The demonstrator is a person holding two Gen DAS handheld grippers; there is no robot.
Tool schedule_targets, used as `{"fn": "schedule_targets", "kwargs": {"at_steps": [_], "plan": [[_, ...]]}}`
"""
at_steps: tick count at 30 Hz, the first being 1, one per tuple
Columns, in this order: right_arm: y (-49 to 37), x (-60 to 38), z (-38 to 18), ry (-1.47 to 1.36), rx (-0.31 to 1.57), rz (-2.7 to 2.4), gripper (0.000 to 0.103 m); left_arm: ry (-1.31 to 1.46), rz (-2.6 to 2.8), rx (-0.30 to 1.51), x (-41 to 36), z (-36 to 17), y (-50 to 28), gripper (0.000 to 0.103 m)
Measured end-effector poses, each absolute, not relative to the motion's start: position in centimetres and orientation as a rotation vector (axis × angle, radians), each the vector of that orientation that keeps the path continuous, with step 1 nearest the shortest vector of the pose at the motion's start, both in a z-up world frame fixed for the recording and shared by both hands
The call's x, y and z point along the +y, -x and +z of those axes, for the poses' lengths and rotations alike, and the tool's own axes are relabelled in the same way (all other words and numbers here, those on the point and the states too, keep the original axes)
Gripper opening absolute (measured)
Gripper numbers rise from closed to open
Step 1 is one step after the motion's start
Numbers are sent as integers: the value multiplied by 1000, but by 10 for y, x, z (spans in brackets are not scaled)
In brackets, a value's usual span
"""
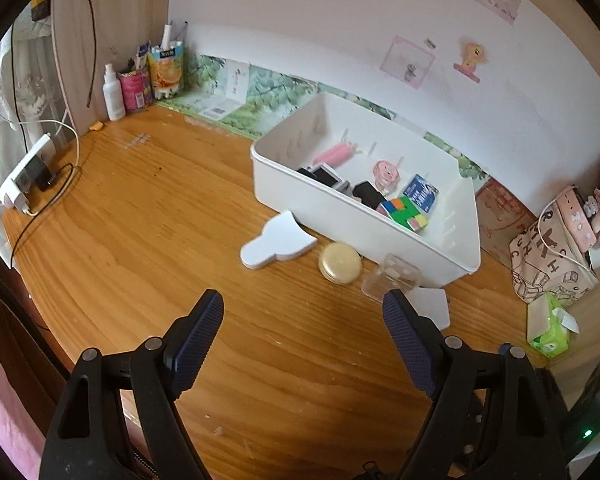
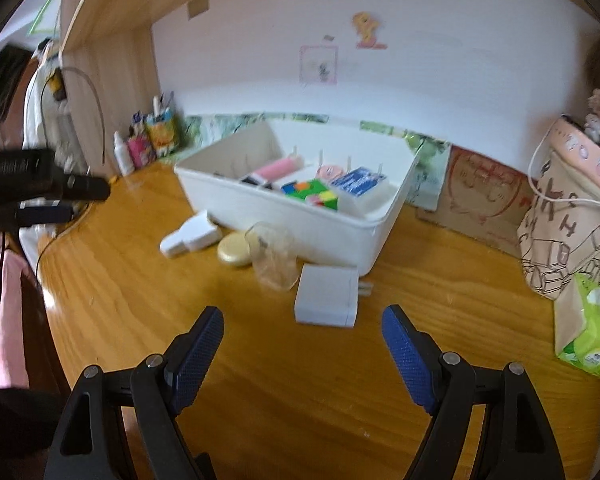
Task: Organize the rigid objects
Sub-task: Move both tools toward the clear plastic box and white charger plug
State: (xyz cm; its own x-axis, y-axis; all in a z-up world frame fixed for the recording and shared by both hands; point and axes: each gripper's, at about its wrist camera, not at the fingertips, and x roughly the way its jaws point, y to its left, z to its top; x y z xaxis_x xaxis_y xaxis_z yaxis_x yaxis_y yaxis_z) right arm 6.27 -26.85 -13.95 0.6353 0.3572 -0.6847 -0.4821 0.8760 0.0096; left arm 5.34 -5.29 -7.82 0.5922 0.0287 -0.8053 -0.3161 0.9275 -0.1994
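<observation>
Both grippers empty, hovering above bare tabletop (image 2: 300, 392). Right gripper (image 2: 302, 344): jaws spread wide, nothing between them. Left gripper (image 1: 303, 332): same, jaws released.

Step in hand, as I read it: between picks. Four loose items sit outside the white bin (image 2: 300, 236), along its near wall; the rest are already in it.

Nearest to the right gripper: white charger block (image 2: 326, 295), lying flat just ahead of the jaws, prongs toward the bin. Likely next pick. It calls for a short advance and drop, jaws straddling the block across its flat sides, then a lift over the bin's near rim.

Just behind it: clear plastic container (image 2: 274, 256), touching or nearly touching the block and close against the bin wall. Light thing, easy to knock over on the approach.

Left of that: gold round tin (image 1: 339, 261), then white cat-shaped piece (image 1: 278, 245), both just beside the bin.

Inside bin: colour cube (image 2: 311, 193), blue box (image 2: 358, 182), pink roll (image 2: 278, 169), dark items.

Room: open tabletop near and left. Right is crowded: green tissue pack (image 2: 590, 326), printed bag (image 2: 568, 240). Tabletop's left edge curves away.
</observation>
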Motion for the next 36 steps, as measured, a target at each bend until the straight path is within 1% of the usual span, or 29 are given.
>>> {"fn": "schedule_targets", "kwargs": {"at_steps": [16,26,36], "plan": [[-92,-281,-181,150,889,527,82,341,19,1146,-101,-107,-115,84],[-105,-284,-193,123,879,502,82,238,-38,1266,-136,-129,-154,84],[-128,-286,-200,70,847,452,82,128,-19,1302,-158,-149,-191,84]]}}
